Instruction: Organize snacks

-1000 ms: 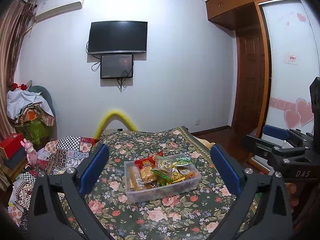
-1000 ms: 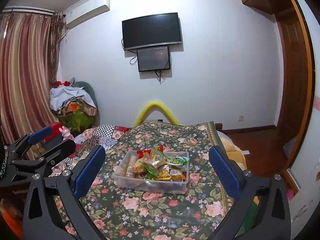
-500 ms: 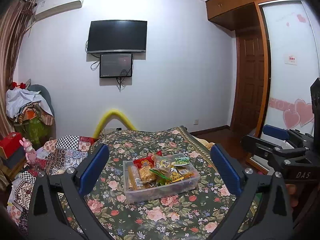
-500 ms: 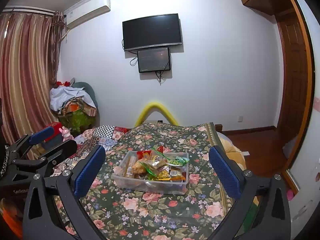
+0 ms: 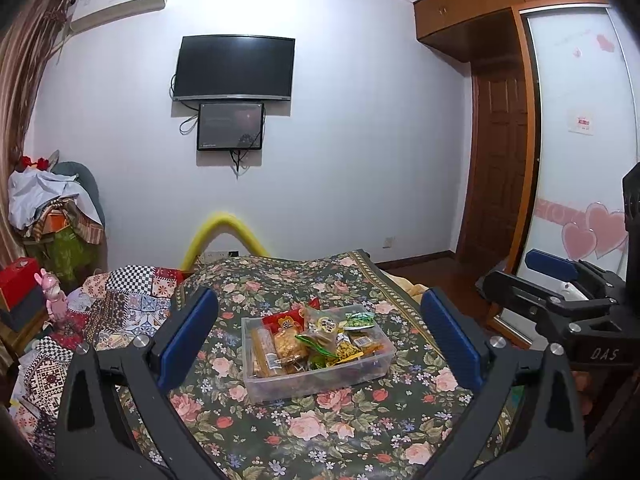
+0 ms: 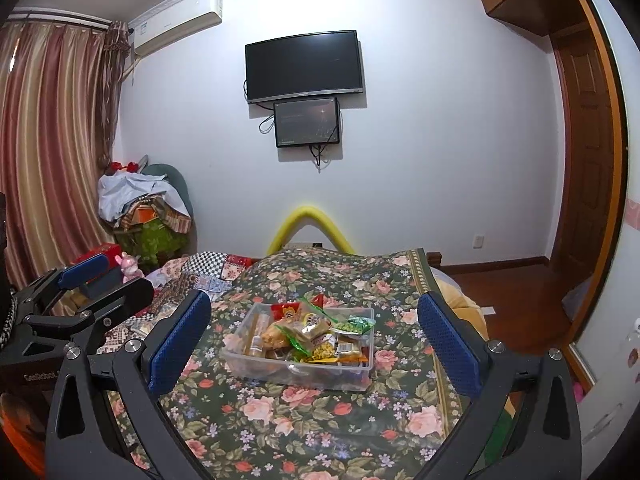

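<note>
- Looking along both grippers, I see a bed under a dark floral cover (image 5: 320, 428), with a patchwork quilt (image 5: 116, 300) bunched along its left side.
- At far left of the right wrist view hang striped curtains (image 6: 44, 152); beside them an air conditioner (image 6: 176, 20) sits high on the white wall.
- Below that, a heap of clothes (image 6: 140, 200) lies on a chair, with a red box (image 5: 18, 284) and a pink toy rabbit (image 5: 52, 294) close by.
- A dark television (image 5: 234, 68) hangs mid-wall with a smaller screen (image 5: 230, 126) just under it, and a yellow foam arch (image 5: 224, 236) rises behind the bed's far end.
- At right I see a wooden door (image 5: 496, 168), overhead cabinets (image 5: 472, 4), and a frosted sliding panel with pink hearts (image 5: 592, 232).
- My task item, a clear plastic bin (image 5: 320, 376) filled with snack packets (image 5: 316, 340), rests on the cover near the middle of the bed, centred between the fingers in both views.
- My left gripper (image 5: 320, 340) hovers level above the near part of the bed, jaws spread wide with nothing between them, well short of the bin.
- My right gripper (image 6: 314, 338) is held alongside at a similar height, likewise spread wide and empty; each gripper shows at the edge of the other's view.
</note>
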Available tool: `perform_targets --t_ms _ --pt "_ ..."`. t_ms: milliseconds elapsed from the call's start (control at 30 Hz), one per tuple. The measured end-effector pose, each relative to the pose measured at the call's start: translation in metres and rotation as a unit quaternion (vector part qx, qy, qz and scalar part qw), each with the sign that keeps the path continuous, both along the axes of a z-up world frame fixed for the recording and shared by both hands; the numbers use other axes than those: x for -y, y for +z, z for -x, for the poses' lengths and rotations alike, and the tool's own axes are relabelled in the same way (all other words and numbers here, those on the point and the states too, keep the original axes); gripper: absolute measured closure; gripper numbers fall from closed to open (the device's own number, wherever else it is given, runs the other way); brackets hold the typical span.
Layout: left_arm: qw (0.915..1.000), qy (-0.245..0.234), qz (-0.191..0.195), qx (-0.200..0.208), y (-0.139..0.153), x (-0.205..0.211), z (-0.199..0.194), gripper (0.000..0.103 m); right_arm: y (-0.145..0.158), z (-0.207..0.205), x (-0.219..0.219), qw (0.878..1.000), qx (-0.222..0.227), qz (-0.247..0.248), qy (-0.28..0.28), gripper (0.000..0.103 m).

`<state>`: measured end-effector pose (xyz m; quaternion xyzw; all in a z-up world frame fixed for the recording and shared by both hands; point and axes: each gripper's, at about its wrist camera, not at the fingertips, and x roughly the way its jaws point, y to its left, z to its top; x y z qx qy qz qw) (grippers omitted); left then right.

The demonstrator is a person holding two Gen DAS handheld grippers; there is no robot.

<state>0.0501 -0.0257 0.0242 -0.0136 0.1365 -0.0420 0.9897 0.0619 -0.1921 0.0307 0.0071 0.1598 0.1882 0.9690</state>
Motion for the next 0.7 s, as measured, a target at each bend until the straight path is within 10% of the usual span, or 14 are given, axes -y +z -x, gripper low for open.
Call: perform_targets --t_ms 700 --pt "0.9999 0.0 0.011 -0.006 -0.0029 -0.0019 0.0006 0.0 -0.0001 -0.0011 0.0 1.0 0.002 0.0 -0.004 0.0"
